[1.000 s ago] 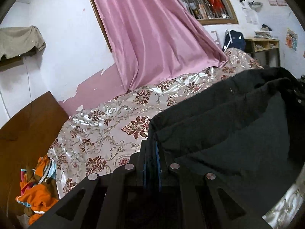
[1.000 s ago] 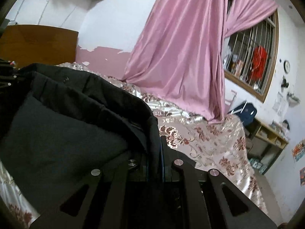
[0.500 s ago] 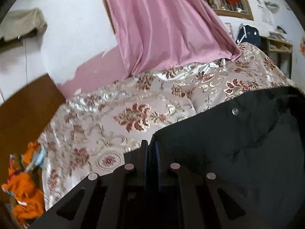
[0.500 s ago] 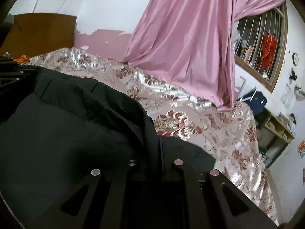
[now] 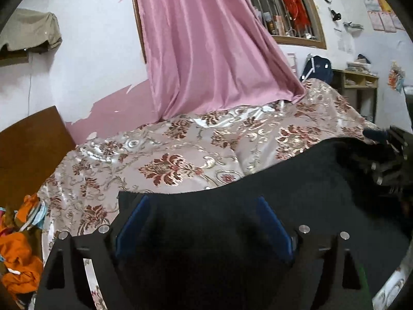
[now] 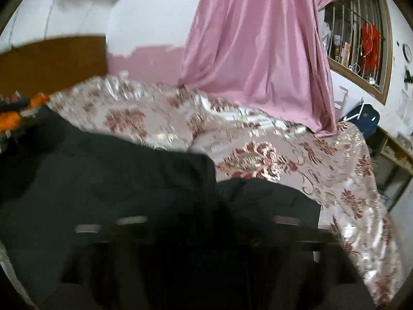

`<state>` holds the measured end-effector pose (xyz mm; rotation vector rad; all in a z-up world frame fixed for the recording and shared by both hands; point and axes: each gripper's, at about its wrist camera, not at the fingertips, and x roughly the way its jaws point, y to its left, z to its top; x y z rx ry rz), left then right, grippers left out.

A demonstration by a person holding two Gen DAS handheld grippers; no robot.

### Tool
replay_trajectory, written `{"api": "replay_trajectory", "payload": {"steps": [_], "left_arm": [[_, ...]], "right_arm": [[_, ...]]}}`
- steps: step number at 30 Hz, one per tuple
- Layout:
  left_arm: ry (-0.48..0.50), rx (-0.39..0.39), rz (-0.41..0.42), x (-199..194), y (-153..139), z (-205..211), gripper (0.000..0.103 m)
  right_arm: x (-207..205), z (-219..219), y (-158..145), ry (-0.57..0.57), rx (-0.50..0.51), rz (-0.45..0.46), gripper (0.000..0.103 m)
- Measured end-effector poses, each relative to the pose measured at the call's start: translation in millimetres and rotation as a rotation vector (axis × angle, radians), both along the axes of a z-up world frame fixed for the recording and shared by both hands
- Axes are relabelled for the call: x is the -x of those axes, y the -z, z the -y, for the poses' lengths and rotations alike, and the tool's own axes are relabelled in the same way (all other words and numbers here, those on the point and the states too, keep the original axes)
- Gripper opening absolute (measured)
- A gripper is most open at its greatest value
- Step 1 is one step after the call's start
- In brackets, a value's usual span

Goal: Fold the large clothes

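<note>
A large black garment [image 5: 296, 196] lies spread on the floral bedspread [image 5: 167, 165]. My left gripper [image 5: 201, 217] hovers over the garment's near left edge with its jaws opening. Its blue pads [image 5: 131, 222] stand wide apart and the cloth lies loose between them, not pinched. In the blurred right wrist view the garment [image 6: 108, 180] covers the lower left. My right gripper [image 6: 206, 222] is over its right edge, jaws opening and fingers spread, gripping nothing. The right gripper also shows as a dark frame [image 5: 387, 160] at the garment's far right.
A pink curtain [image 5: 206, 51] hangs down onto the back of the bed. A wooden headboard [image 5: 28, 149] stands at the left with a pile of orange clothes [image 5: 18, 253] below it. A barred window [image 5: 289, 13], a blue backpack [image 5: 317, 67] and a wooden shelf [image 5: 358, 82] are at the right.
Both grippers were shut on the black garment's top edge and now stand open. Both sank toward the bed, and the garment dropped from hanging folds to lying flat.
</note>
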<state>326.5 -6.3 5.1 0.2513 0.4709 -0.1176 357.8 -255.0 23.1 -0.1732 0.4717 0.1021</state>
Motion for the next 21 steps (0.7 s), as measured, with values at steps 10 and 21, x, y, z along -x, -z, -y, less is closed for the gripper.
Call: {"api": "replay_trajectory", "payload": {"steps": [10, 21], "left_arm": [[0.113, 0.211, -0.039, 42.9, 0.6, -26.5, 0.101], [0.288, 0.15, -0.18, 77.4, 56.1, -27.5, 0.101]], "right_arm": [[61.1, 8.5, -12.8, -0.09, 0.02, -0.006, 0.092], [101.9, -1.4, 43.8, -0.163, -0.022, -0.218, 0.092]]}}
